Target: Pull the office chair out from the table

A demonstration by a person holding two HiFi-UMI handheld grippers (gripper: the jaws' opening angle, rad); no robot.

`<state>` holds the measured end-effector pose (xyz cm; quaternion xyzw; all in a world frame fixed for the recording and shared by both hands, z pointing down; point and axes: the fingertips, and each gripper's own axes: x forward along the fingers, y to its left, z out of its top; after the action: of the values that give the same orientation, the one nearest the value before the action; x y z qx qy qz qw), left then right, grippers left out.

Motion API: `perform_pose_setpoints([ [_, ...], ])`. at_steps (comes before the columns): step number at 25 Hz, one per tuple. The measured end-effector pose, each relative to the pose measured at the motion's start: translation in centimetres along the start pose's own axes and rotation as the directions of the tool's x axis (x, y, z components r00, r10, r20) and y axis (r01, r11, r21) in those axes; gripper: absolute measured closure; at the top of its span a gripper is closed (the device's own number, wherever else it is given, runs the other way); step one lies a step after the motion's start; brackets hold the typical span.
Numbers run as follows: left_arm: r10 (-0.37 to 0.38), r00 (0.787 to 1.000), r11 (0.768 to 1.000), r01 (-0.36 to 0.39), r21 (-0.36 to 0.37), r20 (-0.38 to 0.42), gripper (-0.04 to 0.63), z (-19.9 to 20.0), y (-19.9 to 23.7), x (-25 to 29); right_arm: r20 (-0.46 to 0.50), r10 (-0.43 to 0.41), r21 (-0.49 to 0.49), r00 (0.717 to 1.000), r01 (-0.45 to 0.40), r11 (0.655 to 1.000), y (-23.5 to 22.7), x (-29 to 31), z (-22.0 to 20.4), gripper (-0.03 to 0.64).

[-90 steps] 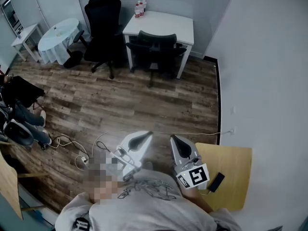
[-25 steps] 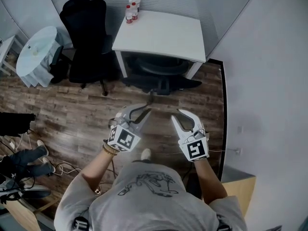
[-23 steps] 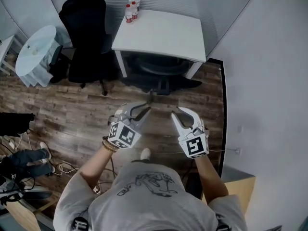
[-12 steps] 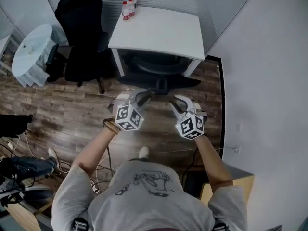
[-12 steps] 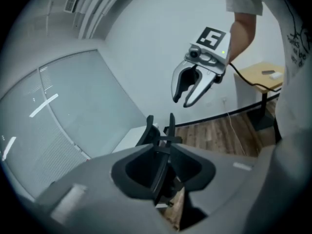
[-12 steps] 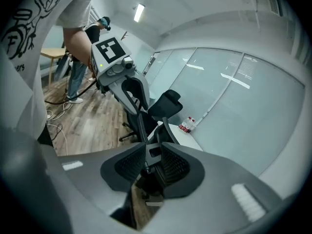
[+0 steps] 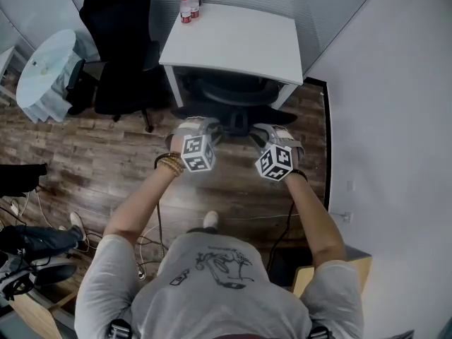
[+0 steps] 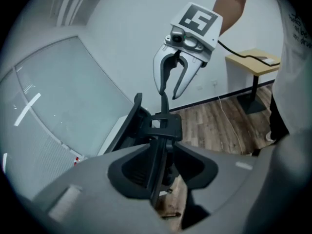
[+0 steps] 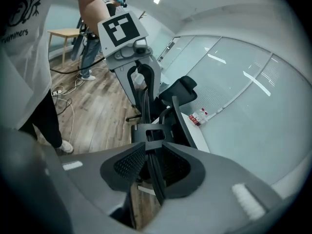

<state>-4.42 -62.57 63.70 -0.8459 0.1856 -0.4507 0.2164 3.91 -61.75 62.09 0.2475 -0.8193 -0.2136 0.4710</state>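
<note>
Two grippers are at the chair, and it's the top of the backrest they're after. Nearest us, the left gripper [image 7: 209,128] and the right gripper [image 7: 265,131] sit side by side, one on either side of the backrest's [image 8: 157,129] centre spine. Both sets of jaws have just been opening. Each gripper view shows them parted, with the thin top edge of the backrest standing between them and a gap on each side: straddling it, not squeezing.

The office chair [image 7: 233,92] is tucked in at the near edge of the desk [image 7: 240,44]. Its seat is under the white top, and only the back pokes out over the wood floor [image 7: 233,182].

How will it handle? I'd call it a fairly heavy piece, but one that should roll freely on those boards. The frame looks stiff, while any mesh would give under the pads. So the rigid top rim, taken with both grippers at once, looks like the place to hold for a straight, even pull. Pull harder on one side and the chair would likely swivel and knock against the desk's legs.

Further back, on the desk's far left corner, stand small bottles [image 7: 186,10] with red bands. They're too small to say what's in them, or how much. A second black chair [image 7: 120,48] stands clear of the desk's left edge.
</note>
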Motion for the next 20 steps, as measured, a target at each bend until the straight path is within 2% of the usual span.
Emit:
perform_pose_setpoints([
  [7, -0.063, 0.992, 0.997, 0.068, 0.043, -0.106, 0.437, -1.7, -0.4, 3.6, -0.123, 0.072, -0.095, 0.990, -0.084, 0.992, 0.3, 3.5, -3.9, 0.489],
  [14, -0.106, 0.978, 0.990, 0.121, 0.075, -0.178, 0.437, -3.2, -0.5, 6.1, -0.207, 0.112, -0.130, 0.972, -0.141, 0.981, -0.1, 6.0, -6.9, 0.465],
  [19, -0.126, 0.969, 0.987, 0.145, 0.074, -0.210, 0.434, -4.1, -0.6, 7.6, -0.248, 0.144, -0.115, 0.958, -0.177, 0.978, 0.4, 7.9, -8.8, 0.466],
  [20, -0.125, 0.970, 0.987, 0.143, 0.074, -0.210, 0.450, -4.3, -0.6, 7.7, -0.252, 0.145, -0.113, 0.957, -0.178, 0.977, 0.5, 8.1, -9.0, 0.485],
])
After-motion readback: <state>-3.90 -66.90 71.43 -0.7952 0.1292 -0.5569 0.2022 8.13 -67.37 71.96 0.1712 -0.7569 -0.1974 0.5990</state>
